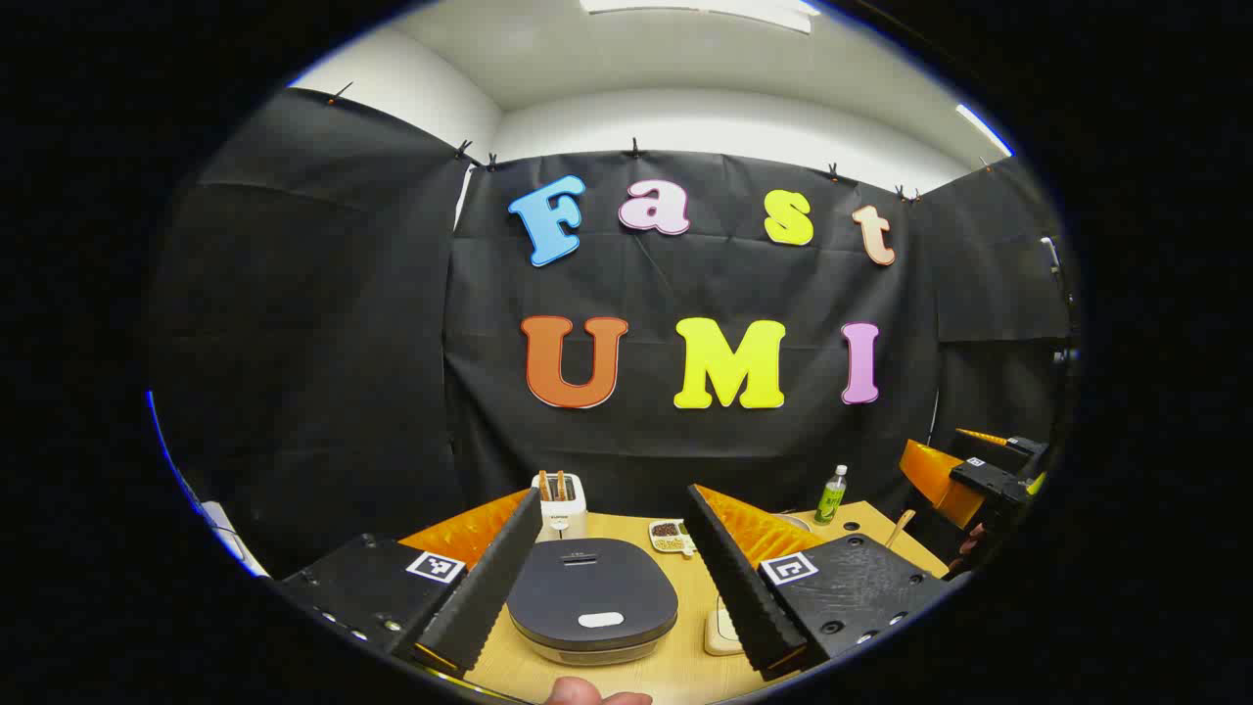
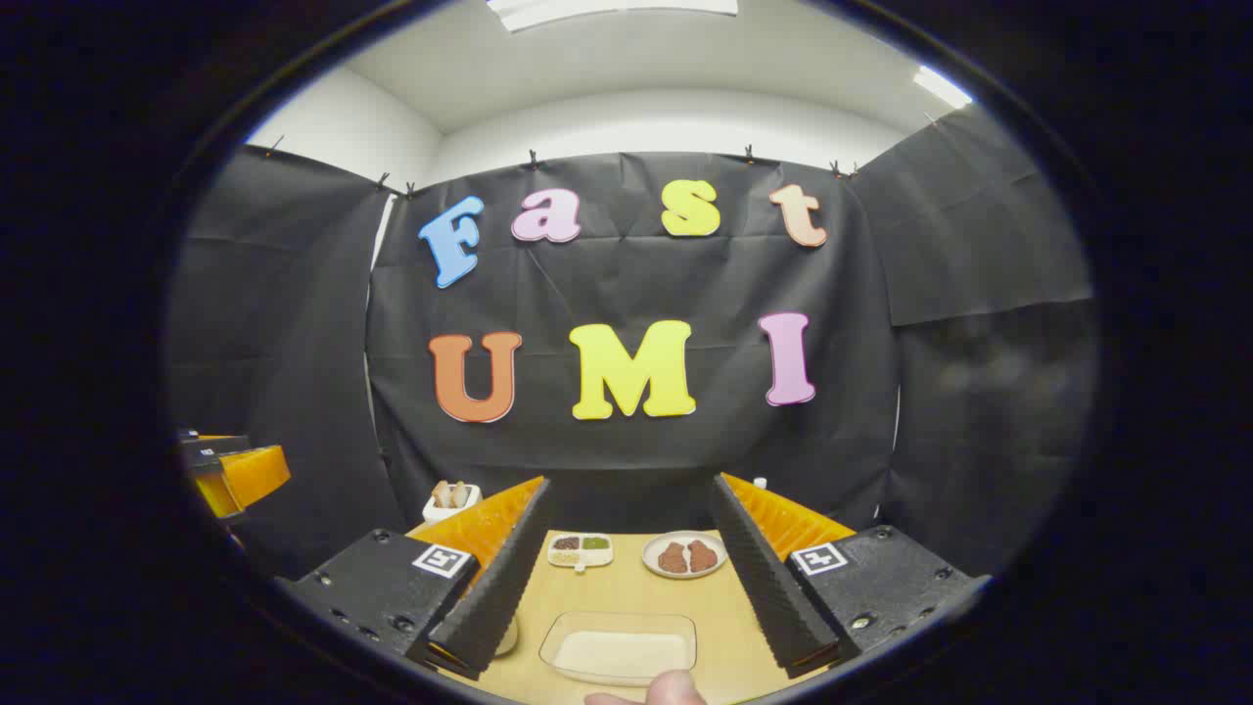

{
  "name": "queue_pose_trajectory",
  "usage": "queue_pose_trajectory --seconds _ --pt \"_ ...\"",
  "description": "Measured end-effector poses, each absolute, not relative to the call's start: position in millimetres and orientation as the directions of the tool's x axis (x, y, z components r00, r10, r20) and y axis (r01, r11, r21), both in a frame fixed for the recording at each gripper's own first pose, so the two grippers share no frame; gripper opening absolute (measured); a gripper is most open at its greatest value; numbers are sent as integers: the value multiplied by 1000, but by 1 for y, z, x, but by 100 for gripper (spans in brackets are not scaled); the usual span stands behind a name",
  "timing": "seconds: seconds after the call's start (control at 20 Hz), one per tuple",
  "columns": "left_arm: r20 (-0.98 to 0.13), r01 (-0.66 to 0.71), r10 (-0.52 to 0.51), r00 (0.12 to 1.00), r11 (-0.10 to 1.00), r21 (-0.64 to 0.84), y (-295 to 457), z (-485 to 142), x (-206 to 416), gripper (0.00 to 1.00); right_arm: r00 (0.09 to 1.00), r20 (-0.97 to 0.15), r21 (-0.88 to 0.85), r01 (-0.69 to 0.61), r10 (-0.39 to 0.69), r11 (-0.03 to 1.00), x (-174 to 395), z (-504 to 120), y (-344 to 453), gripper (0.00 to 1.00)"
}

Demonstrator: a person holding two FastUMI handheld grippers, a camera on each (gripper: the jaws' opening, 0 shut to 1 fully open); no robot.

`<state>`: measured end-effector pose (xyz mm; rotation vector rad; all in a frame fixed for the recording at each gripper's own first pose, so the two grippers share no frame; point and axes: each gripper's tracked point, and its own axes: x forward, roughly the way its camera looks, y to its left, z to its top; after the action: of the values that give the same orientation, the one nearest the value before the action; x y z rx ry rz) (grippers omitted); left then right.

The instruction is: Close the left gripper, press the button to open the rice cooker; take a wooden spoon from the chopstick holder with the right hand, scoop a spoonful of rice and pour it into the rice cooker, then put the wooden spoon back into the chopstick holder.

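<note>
I held my left hand-held gripper [image 1: 612, 573] above the near edge of the pale wooden surface [image 1: 675, 666], its jaws spread wide and empty, framing the dark grey, rounded rice cooker [image 1: 592, 605] with its white oval button [image 1: 600, 620]. My right hand-held gripper [image 2: 626, 578] was equally wide and empty, over the clear rectangular tray of white rice [image 2: 620, 648]. The white chopstick holder [image 1: 559, 504] with its wooden spoon handles [image 1: 561, 485] stood behind the cooker. I judged the lid unopened. Pressing with the jaws this far apart, I could miss or straddle the button; reaching back for the spoon risked brushing the small divided condiment dish [image 1: 672, 536] nearby. Open room lay on the bare surface right of the cooker.
</note>
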<state>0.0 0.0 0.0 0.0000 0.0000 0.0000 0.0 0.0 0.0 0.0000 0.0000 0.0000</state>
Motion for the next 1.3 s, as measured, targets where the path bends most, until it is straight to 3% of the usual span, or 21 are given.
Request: queue_pose_trajectory --seconds 0.95,1.3 --pt "-55 -6 5 998 1000 -13 -4 -12 -9 94 1000 4 -10 1 -1 1000 -12 0 -10 100" --pt "-161 -34 30 987 999 -23 0 -40 0 94 1000 -31 -19 2 -3 1000 2 -13 -21 100"
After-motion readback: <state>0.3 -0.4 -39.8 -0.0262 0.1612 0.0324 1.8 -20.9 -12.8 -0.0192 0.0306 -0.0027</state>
